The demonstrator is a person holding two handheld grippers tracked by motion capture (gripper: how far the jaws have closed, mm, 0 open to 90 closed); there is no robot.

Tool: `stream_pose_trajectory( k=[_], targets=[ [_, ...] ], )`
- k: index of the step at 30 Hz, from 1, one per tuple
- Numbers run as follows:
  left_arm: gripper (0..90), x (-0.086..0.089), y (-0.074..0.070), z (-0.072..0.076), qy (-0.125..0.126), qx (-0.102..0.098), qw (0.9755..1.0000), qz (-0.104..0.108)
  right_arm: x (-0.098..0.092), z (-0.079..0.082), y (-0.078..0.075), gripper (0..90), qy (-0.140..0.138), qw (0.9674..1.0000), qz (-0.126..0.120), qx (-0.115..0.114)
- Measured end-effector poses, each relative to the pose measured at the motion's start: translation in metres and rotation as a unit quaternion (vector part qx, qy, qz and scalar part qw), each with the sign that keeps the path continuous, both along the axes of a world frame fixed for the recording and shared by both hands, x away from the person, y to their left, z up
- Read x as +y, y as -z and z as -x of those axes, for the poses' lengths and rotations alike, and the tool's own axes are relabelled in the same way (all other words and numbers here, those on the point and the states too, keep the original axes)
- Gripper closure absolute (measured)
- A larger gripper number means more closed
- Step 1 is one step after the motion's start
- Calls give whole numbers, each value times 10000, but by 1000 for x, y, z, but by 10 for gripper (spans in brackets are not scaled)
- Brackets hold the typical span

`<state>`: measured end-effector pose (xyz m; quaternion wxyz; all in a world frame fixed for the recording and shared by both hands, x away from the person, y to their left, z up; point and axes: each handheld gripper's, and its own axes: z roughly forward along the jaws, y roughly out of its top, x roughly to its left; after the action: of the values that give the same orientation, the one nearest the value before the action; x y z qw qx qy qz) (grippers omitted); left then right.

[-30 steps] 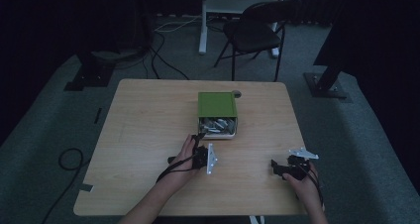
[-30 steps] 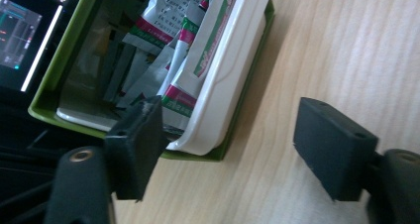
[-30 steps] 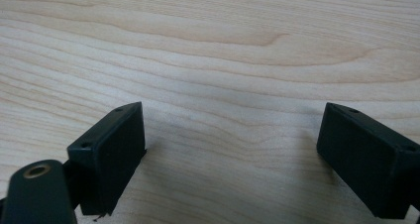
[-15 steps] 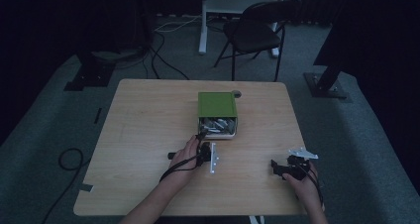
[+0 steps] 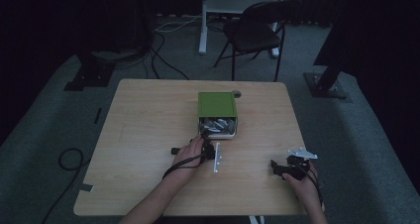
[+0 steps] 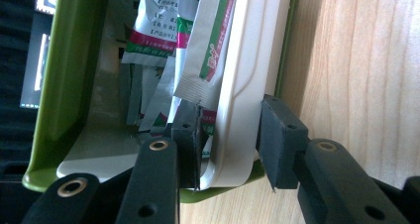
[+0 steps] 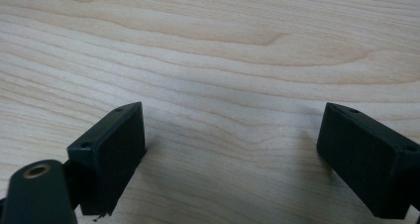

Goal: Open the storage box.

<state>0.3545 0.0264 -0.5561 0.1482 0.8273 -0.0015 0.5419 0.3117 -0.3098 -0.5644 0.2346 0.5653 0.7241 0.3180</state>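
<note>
Green box (image 5: 217, 104) of illegibly printed sachets (image 6: 203, 50); left gripper (image 6: 228, 140) jaws straddle its white wall, right gripper (image 7: 233, 154) jaws spread.

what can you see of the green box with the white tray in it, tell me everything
The green box sits near the middle of the wooden table, its open end facing the person. It looks like smooth plastic. A white tray inside it, rounded at the rim, holds a loose pile of printed sachets in white, green and magenta. The left hand-held gripper is at that open end, one jaw inside the tray among the sachets, the other outside the wall, not closed on it.
</note>
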Motion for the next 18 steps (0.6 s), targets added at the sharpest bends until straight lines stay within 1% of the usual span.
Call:
stream_pose_trajectory(
  k=[3, 5, 9, 15, 16, 17, 18],
  targets=[
    [687, -1, 3, -2, -4, -66, 9999, -131, 0, 0, 0, 110, 1, 10000, 2, 2],
    [690, -2, 3, -2, -16, -73, 9999, -122, 0, 0, 0, 110, 2, 10000, 2, 1],
    [697, -4, 3, -2, -73, -93, 9997, -191, 0, 0, 0, 110, 4, 10000, 8, 4],
    [702, -3, 2, -1, -56, -70, 9997, -221, 0, 0, 0, 110, 2, 10000, 25, 3],
    [705, -4, 2, -1, -42, -45, 9997, -235, 1, 0, 0, 110, 2, 10000, 26, 2],
    [708, -4, 2, -1, -28, -73, 9995, -295, 0, 0, 0, 110, 1, 10000, 27, 2],
    [707, -4, 2, -1, -24, -69, 9995, -293, 0, 0, 0, 110, 1, 10000, 24, 3]
  ],
)
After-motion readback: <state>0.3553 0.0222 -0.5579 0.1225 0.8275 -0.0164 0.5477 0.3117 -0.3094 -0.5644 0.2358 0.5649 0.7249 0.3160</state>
